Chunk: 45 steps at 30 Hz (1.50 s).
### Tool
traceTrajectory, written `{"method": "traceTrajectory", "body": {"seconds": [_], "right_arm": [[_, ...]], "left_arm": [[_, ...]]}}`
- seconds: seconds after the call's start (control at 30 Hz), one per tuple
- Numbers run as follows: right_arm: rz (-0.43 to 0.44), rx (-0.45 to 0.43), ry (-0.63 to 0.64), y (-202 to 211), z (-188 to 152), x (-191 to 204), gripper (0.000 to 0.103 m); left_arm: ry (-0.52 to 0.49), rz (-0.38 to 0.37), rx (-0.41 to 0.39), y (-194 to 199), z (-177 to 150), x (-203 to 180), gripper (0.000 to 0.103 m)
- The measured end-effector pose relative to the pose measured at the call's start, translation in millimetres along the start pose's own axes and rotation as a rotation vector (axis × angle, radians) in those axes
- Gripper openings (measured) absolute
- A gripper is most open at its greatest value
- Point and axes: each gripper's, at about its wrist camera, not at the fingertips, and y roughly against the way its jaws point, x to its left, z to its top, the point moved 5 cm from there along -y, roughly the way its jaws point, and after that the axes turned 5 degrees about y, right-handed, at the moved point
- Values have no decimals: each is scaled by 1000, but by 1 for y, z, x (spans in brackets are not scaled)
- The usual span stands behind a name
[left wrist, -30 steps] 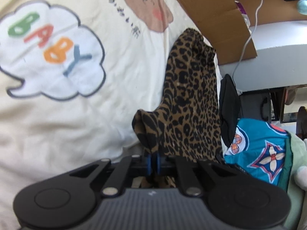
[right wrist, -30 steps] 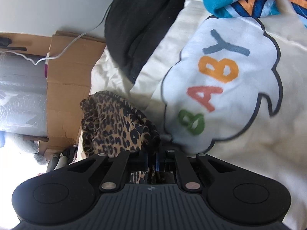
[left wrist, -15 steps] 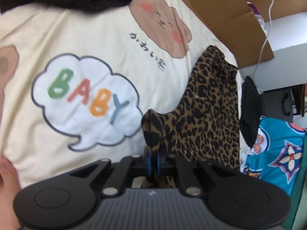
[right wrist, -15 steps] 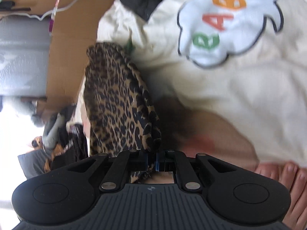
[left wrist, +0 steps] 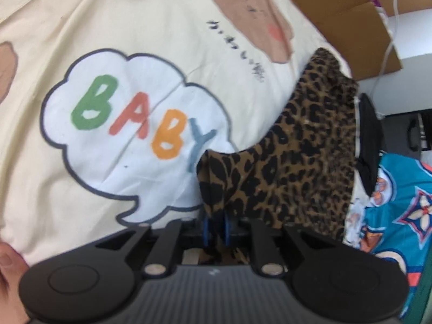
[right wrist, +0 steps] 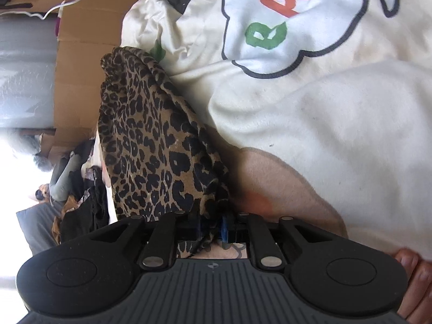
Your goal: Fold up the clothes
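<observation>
Leopard-print garment (left wrist: 302, 162) is the piece I have in hand, and I judge the fold on it barely begun. On my left, the left gripper (left wrist: 216, 228) has its jaws clenched on a doubled-over corner of the cloth, and from there the fabric runs away over the cream bedspread (left wrist: 135, 27), past the BABY speech bubble (left wrist: 129, 124), toward the cardboard (left wrist: 351, 10) at the far edge. On my right, the right gripper (right wrist: 213, 229) likewise has its jaws pinched tight on another bunched corner of the same garment, which rises from it as a loose, tented drape, not flat. So both corners are secured, but no crease is laid. Beyond it wait a black garment (left wrist: 370, 140) and a teal patterned piece (left wrist: 399, 202), neither folded as far as I can see, so most of the work remains.
</observation>
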Motion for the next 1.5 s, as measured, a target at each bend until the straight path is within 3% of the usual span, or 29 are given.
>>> {"method": "traceTrajectory", "body": {"seconds": [0.3, 0.5, 0.67, 0.83, 0.87, 0.9, 0.93, 1.0, 1.2, 1.5], "right_arm": [[81, 36, 4, -3, 15, -8, 29], [125, 65, -7, -12, 33, -11, 32], [146, 172, 66, -25, 38, -4, 32], [91, 238, 181, -32, 39, 10, 31], [75, 248, 206, -32, 40, 14, 31], [56, 256, 230, -34, 40, 17, 22], [37, 261, 250, -34, 39, 20, 11], [8, 257, 280, -33, 37, 26, 8], [-71, 222, 301, -18, 34, 52, 5], [-70, 166, 325, 30, 27, 97, 5]], "left_arm": [[-6, -57, -4, -2, -1, 3, 41], [21, -93, 1, -6, 1, 9, 41], [47, -143, 27, -8, 2, 16, 41], [49, -157, 42, -9, 1, 15, 41], [30, -151, 39, -10, 0, 13, 40], [8, -142, 39, -11, 0, 11, 35], [-14, -123, 41, -12, -1, 10, 20], [-21, -100, 53, -12, -2, 11, 12], [-59, -45, 52, 2, -1, -5, 8], [-58, -21, 40, 50, 2, -26, 8]]}}
